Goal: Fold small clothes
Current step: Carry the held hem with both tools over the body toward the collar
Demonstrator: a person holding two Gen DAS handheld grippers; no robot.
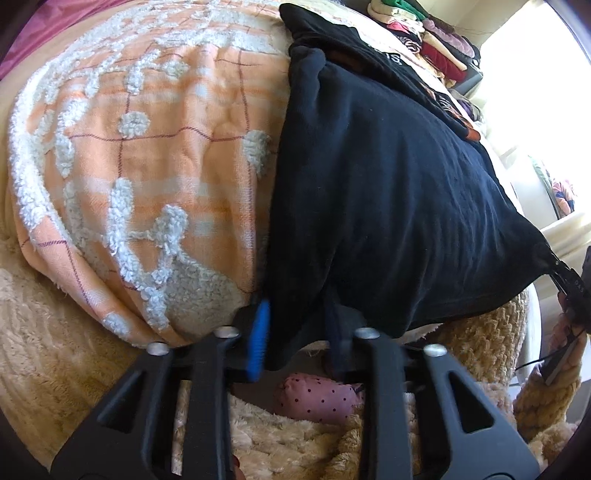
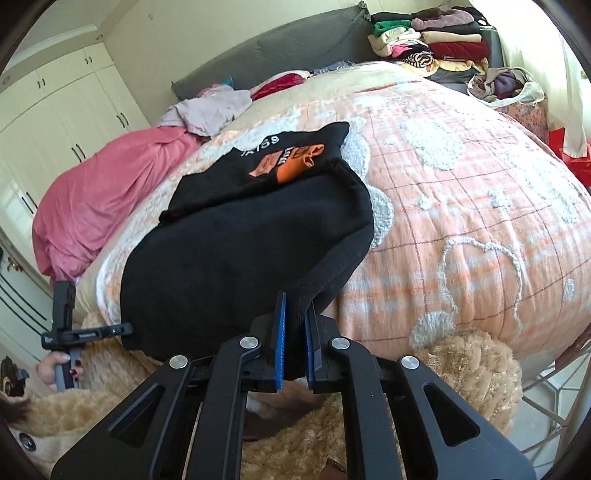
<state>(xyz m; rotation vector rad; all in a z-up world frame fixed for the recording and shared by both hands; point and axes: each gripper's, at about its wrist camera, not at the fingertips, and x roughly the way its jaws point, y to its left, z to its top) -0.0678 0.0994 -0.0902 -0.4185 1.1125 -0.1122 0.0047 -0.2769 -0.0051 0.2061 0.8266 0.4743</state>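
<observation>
While the black garment (image 2: 240, 266) lies draped over the near edge of the bed, on the orange-checked blanket (image 2: 461, 192), both grippers hold its lower hem. Right gripper (image 2: 294, 350), bottom center of right wrist view: blue-padded fingers (image 2: 279, 343) pinching a fold of the cloth. Left gripper (image 1: 299, 339), bottom center of left view: fingers closed on the hem w/ fabric bunched between. Folded clothes stack (image 2: 432, 33) sits upper right, pink duvet (image 2: 107, 199) at left.

black cotton garment with orange print (image 2: 240, 236): 1
black two-finger grippers: 2, left gripper (image 1: 295, 339) and right gripper (image 2: 294, 343)
stacked folded clothes (image 2: 432, 40): maybe 10ish, too small to count
</observation>
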